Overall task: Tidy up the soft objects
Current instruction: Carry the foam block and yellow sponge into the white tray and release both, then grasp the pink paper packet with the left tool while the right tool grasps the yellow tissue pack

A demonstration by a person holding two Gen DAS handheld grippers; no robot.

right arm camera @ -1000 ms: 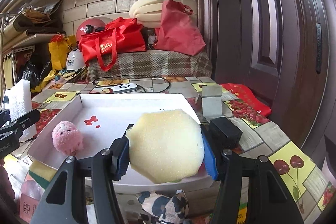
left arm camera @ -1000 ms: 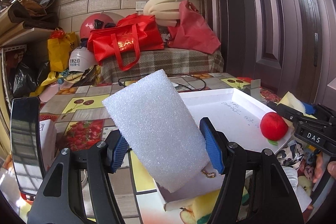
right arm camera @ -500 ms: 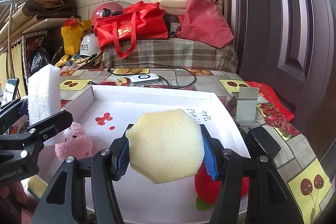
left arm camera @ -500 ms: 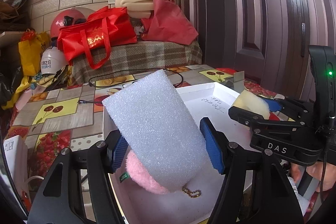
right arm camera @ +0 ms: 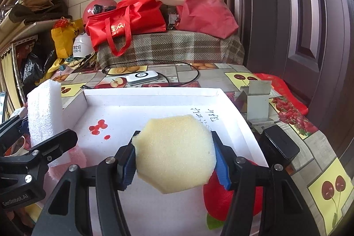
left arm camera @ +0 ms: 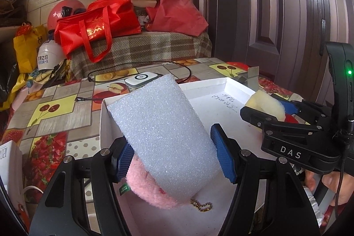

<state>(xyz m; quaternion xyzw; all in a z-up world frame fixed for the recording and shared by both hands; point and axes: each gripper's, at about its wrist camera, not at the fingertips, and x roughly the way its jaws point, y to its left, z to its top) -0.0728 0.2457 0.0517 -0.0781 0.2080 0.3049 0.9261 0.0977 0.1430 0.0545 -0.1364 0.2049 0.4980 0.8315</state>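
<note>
Grainy white foam block [left arm camera: 163,136], porous yellow sponge [right arm camera: 174,152], fuzzy pink plush [left arm camera: 150,189]

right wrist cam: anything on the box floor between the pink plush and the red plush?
Only bare white box floor between pink plush and red plush; yellow sponge hangs above.

The left claw [left arm camera: 174,157] has its two blue-padded fingers [left arm camera: 223,158] pressed against the sides of a white foam block, which stands tilted between them, leaning to the left. The right claw [right arm camera: 174,162] is clamped on a yellow sponge in the same way, one blue pad on each side. Both claws point toward the far side of the scene and sit close together, side by side, the left one on the left. Seen from the left wrist, part of the person's right hand [left arm camera: 325,183] shows under the right claw's black body
</note>
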